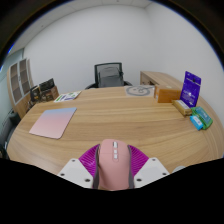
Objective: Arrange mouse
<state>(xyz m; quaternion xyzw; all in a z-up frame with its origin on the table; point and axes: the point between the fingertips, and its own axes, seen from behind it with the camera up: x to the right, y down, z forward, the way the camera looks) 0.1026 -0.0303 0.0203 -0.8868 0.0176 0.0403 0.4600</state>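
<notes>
Mouse [113, 166] sat between the two fingers of the gripper [113, 168]. It was one pink mouse with a wheel on top. The purple pads [91, 158] were close on both sides of it and seemed to press on it, so the gripper was only a little way open and held the mouse. It sat low over the near edge of the table [110, 115].

One pink mat [53, 122] lay on the table, ahead of the fingers. One purple box [192, 87] stood far off on the other side, with one teal thing [202, 118] near it. One round plate [139, 90] lay at the far edge. One black chair [109, 75] stood behind the table.
</notes>
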